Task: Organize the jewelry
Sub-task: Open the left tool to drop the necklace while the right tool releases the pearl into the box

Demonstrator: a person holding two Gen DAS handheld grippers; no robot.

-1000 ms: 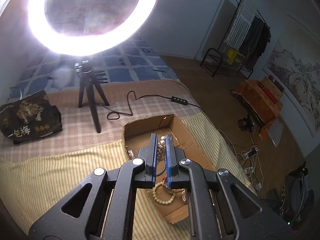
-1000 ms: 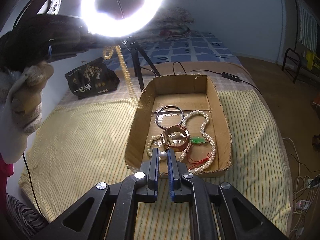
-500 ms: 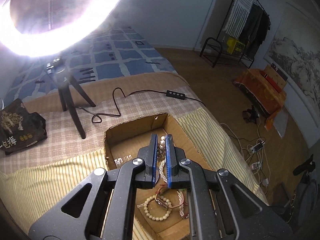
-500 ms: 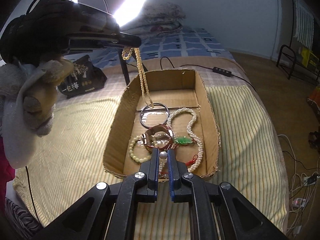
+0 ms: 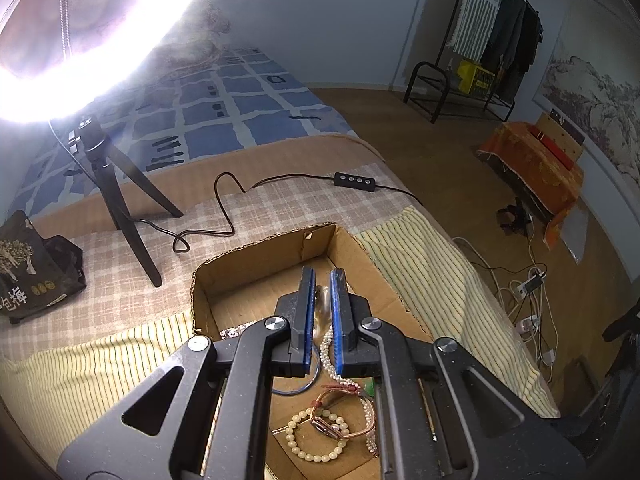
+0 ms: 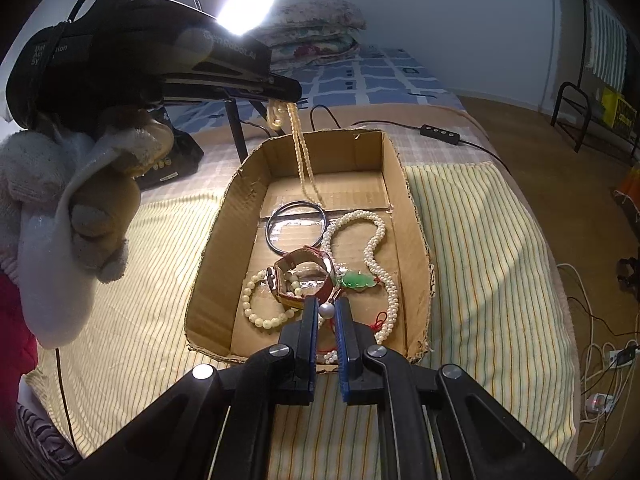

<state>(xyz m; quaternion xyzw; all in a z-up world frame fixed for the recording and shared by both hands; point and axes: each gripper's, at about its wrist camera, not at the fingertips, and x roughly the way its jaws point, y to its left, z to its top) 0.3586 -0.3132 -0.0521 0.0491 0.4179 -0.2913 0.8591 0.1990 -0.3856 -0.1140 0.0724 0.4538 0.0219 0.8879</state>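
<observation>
Pearls [image 5: 326, 342] hang in a thin string between the blue pads of the left tool [image 5: 322, 280], which is squeezed tight on the string. Below the tool sits a cardboard box [image 5: 256, 252] on the bed [image 5: 120, 344]. In the box's near end lie a bead bracelet [image 5: 316, 438] and a watch [image 5: 340, 420], touching each other. A blue ring [image 5: 308, 380] lies just past them. A lamp stand [image 5: 120, 204] is on the bed near the box's far left corner.

From the right side, the left tool [image 6: 286, 90] holds the thin pearl string [image 6: 304, 160] above the box's far end, and the string's low end reaches the box floor by a dark ring [image 6: 296, 224]. The right tool [image 6: 326, 312] is pinched on one round white bead [image 6: 326, 311] over the box's near edge. A long pearl necklace [image 6: 376, 248] and a green stone [image 6: 356, 280] lie by the right wall of the box [image 6: 412, 240]. A gloved hand [image 6: 80, 208] holds the left tool.
</observation>
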